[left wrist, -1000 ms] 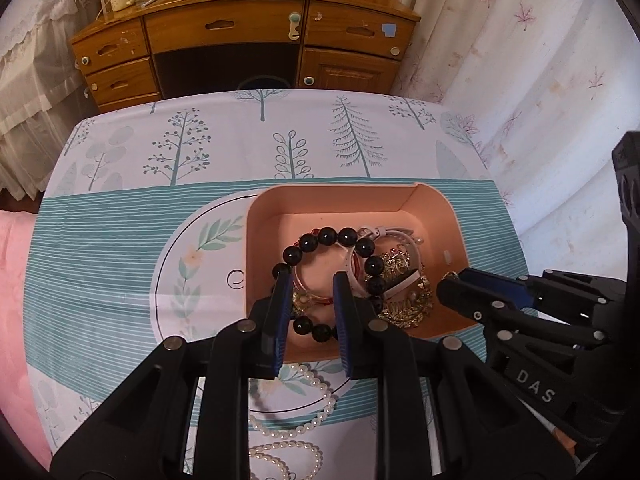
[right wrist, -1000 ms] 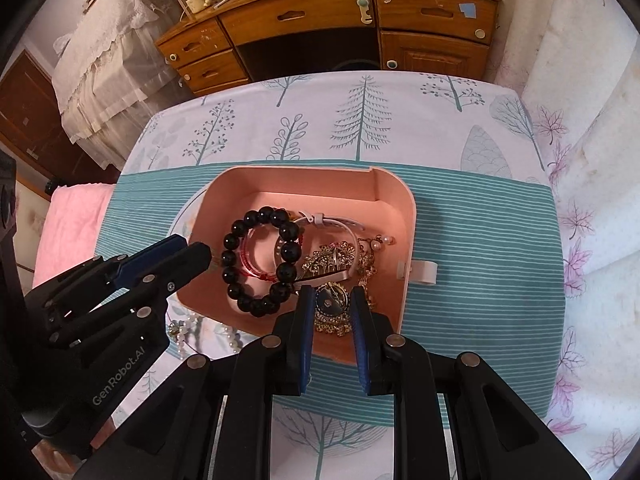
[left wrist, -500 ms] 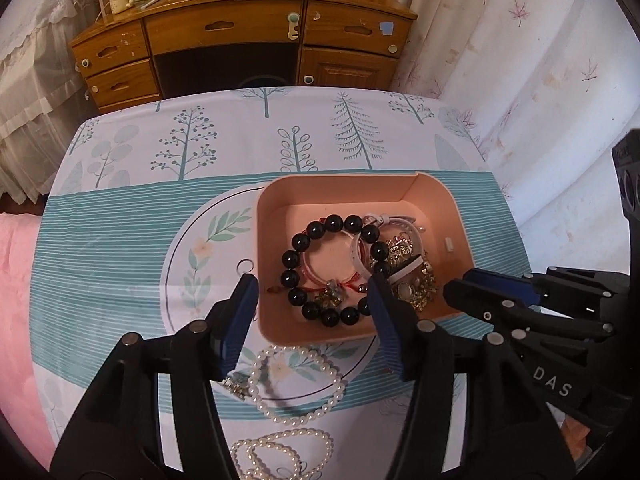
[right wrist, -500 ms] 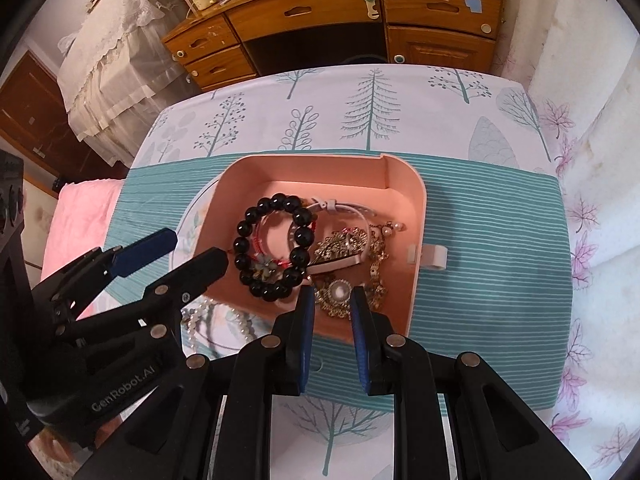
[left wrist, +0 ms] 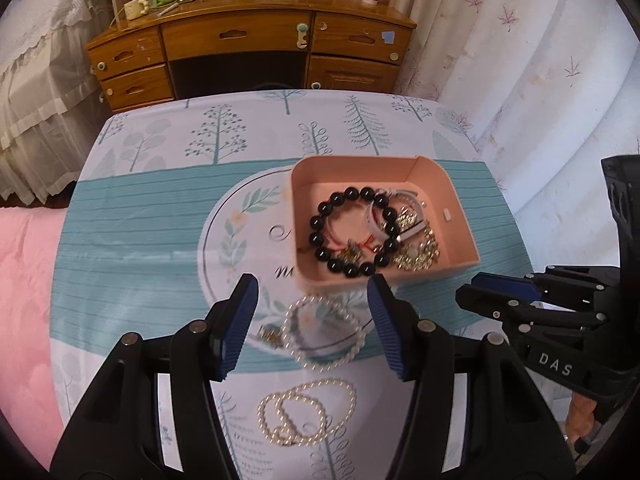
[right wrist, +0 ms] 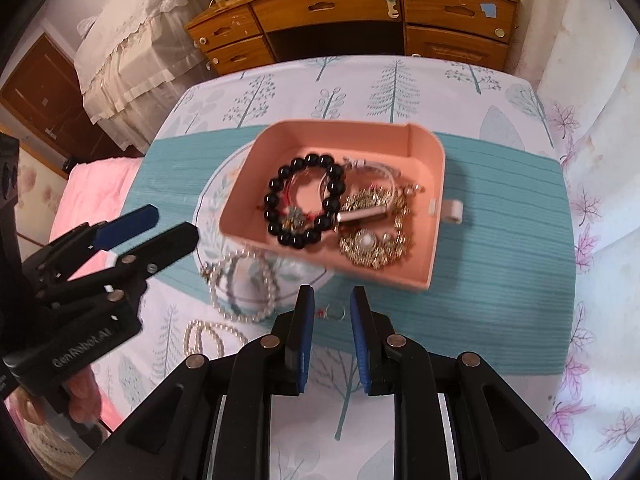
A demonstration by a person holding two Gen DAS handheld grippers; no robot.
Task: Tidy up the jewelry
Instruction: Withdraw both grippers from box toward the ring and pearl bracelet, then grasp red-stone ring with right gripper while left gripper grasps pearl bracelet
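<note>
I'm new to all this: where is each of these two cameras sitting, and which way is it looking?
Left wrist view: rides the left tongs, looking steeply down over a pearl bracelet; the right tongs show at its right edge.
Right wrist view: rides the right tongs, facing down at the tablecloth; the left tongs and fingertips show at left.
Shared: pink tray, black bead bracelet, wooden desk.

Pink box (left wrist: 460,216), black bead bracelet (left wrist: 320,236), tree-print teal-striped tablecloth (left wrist: 140,220)
</note>
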